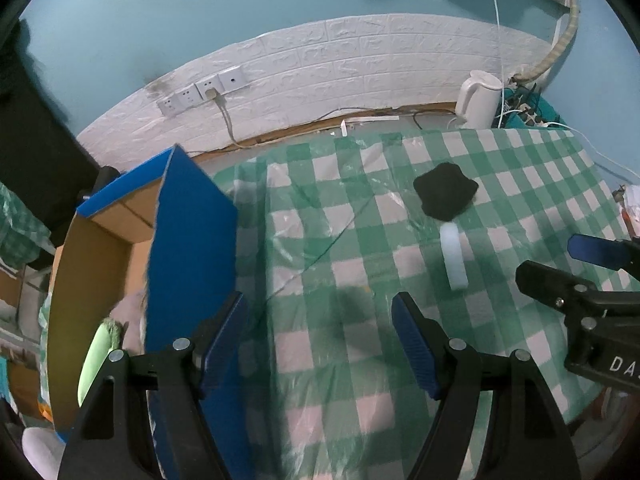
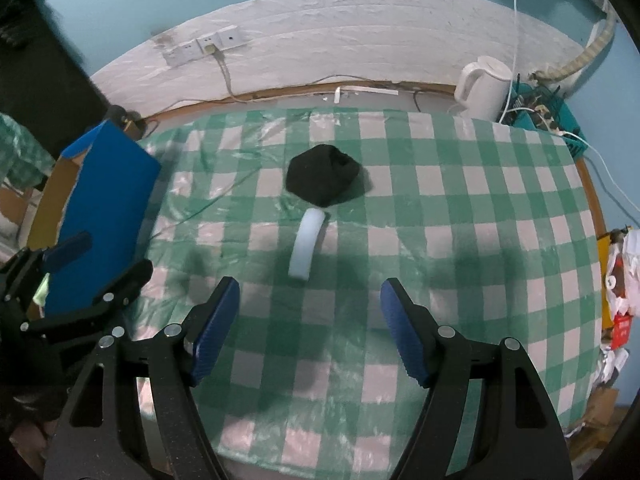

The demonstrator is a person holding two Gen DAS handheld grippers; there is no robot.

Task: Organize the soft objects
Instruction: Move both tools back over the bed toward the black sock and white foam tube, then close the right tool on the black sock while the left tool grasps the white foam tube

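Observation:
A black soft lump (image 2: 323, 179) lies on the green checked tablecloth (image 2: 460, 240), with a white foam strip (image 2: 306, 243) just in front of it. Both also show in the left wrist view: the lump (image 1: 445, 195) and the strip (image 1: 454, 256). My right gripper (image 2: 310, 330) is open and empty, a short way in front of the strip. My left gripper (image 1: 320, 344) is open and empty over the cloth, next to the blue-flapped cardboard box (image 1: 120, 264). Inside the box lie a light green soft thing (image 1: 96, 356) and a pinkish one (image 1: 128, 312).
A white kettle (image 2: 486, 88) stands at the table's back right beside a teal basket of cables (image 2: 548, 116). Wall sockets with a cord (image 2: 208, 48) are behind. Bags and clutter (image 2: 618, 280) sit off the right edge. The box stands at the left edge (image 2: 100, 200).

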